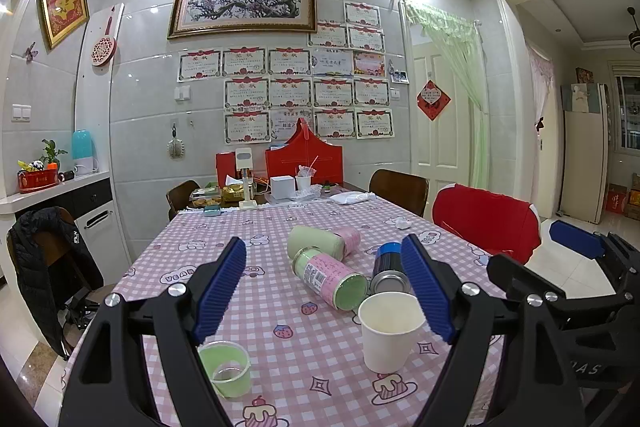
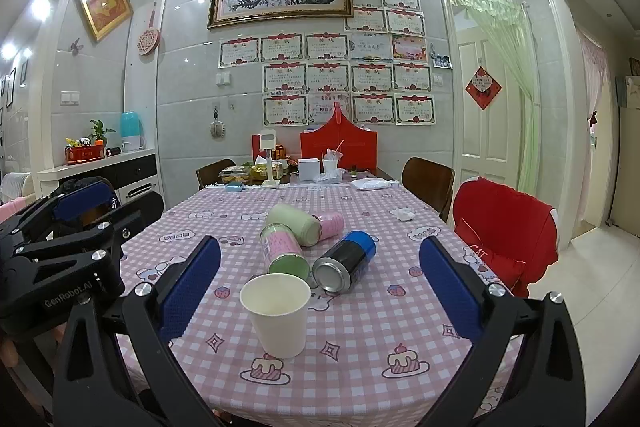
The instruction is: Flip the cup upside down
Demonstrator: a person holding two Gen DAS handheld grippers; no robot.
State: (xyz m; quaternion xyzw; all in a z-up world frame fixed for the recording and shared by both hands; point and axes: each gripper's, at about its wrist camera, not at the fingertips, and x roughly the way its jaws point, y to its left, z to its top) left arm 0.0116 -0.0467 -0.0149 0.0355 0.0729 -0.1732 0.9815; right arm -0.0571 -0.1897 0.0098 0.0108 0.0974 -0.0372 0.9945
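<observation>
So we've got both sets of tongs spread wide and holding nothing: the left tongs [image 1: 324,287] and the right tongs [image 2: 320,287] both hang over the near end of the pink-and-white checked tabletop [image 2: 360,339]. The white paper cup [image 2: 277,315] stands upright, mouth up, close to the near edge and sitting between the right tongs' blue pads [image 2: 191,287]; in the left view it's just beside the right-hand pad. What worries us: paper walls are soft, so a hard squeeze probably crumples it, and a light one lets it slip mid-turn. Right behind it lie a blue-and-black metal can [image 2: 346,261] and a pink-and-green labelled can [image 2: 282,251], both on their sides, so a sloppy approach could set them rolling. There's also a small green plastic cup [image 1: 226,369] near the left tongs that could get clipped. Can't tell if the paper cup has anything in it, since we only see part of the inside, and its far side is hidden.
</observation>
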